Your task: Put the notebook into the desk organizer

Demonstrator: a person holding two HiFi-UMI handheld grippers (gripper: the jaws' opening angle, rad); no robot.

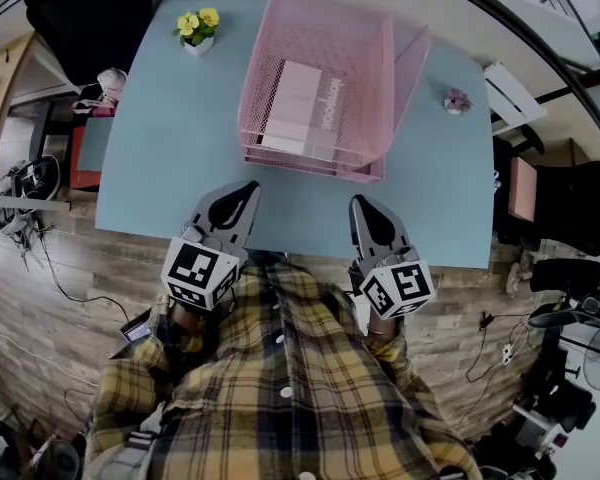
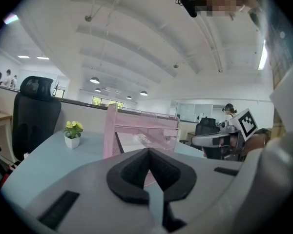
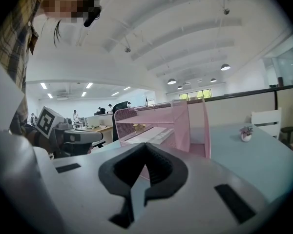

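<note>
A pale pink notebook (image 1: 300, 108) lies flat inside the pink mesh desk organizer (image 1: 375, 78) at the middle back of the light blue desk (image 1: 160, 138). The organizer (image 2: 136, 130) and the notebook (image 3: 149, 136) inside it also show ahead of each gripper. My left gripper (image 1: 248, 190) hovers at the desk's near edge, shut and holding nothing. My right gripper (image 1: 360, 204) hangs beside it to the right, also shut and holding nothing. Both point toward the organizer, a short way in front of it.
A small pot of yellow flowers (image 1: 197, 28) stands at the desk's back left. A tiny pink potted plant (image 1: 457, 100) sits at the right. A black office chair (image 1: 85, 13) stands beyond the left corner. Cables and bags lie on the wooden floor (image 1: 40, 298).
</note>
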